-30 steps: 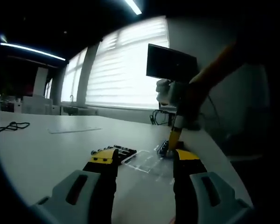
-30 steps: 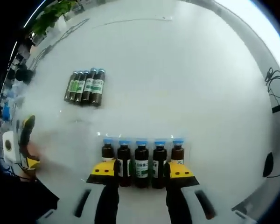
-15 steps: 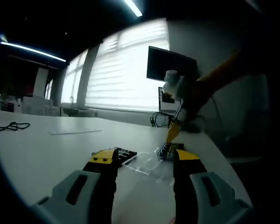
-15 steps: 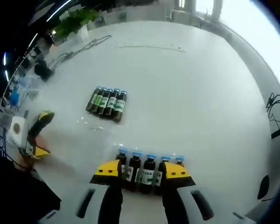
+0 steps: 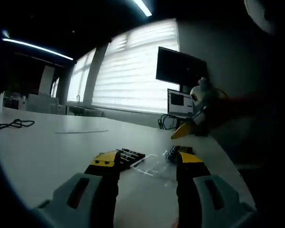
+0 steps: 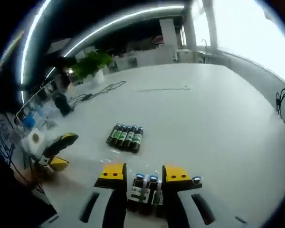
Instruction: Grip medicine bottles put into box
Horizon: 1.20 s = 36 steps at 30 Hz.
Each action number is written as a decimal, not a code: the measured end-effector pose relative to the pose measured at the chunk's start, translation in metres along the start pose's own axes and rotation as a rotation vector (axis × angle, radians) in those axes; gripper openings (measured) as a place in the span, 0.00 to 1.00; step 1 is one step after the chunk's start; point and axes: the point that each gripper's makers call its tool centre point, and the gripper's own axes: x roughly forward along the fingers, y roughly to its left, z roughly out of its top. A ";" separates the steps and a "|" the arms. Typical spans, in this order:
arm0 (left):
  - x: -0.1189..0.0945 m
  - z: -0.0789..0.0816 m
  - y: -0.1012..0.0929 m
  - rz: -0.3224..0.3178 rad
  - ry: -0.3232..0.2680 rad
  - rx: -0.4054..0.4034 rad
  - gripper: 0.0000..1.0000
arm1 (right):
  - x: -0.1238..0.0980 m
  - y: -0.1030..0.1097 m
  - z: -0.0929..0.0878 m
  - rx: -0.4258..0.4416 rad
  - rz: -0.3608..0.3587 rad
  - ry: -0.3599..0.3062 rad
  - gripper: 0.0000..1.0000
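Several dark medicine bottles [image 6: 126,136] with green labels lie side by side on the white table [image 6: 209,118]. A second row of blue-capped bottles [image 6: 145,187] rests in a clear box, seen low between the jaws of my right gripper [image 6: 144,172]; those jaws stand apart and hold nothing. Another cap [image 6: 195,179] shows to the right of the jaw. In the left gripper view, my left gripper [image 5: 147,159] is open just above the table, with the lying bottles [image 5: 132,155], the clear box [image 5: 152,165] and its bottles [image 5: 173,153] ahead. The right gripper [image 5: 185,129] hovers above them.
The left gripper [image 6: 57,147] shows at the table's left side in the right gripper view. A black cable [image 6: 92,92] and a potted plant [image 6: 92,64] sit at the far side. A monitor [image 5: 180,69] and a laptop screen [image 5: 179,102] stand beyond the table end.
The right gripper has lifted off the boxed row and tilted up towards the room, so that row now sits lower in its view. The left gripper has barely moved.
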 end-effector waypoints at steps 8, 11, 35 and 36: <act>0.001 0.000 0.010 0.086 0.014 0.051 0.39 | 0.001 0.009 0.004 -0.102 0.088 -0.217 0.25; -0.002 0.001 0.014 0.127 0.011 0.064 0.39 | -0.005 0.020 0.010 -0.104 0.164 -0.325 0.25; -0.004 -0.005 0.024 0.224 0.045 0.100 0.38 | -0.006 0.018 0.020 -0.172 0.116 -0.418 0.17; -0.004 -0.005 0.025 0.223 0.045 0.100 0.39 | -0.006 0.017 0.022 -0.167 0.110 -0.414 0.18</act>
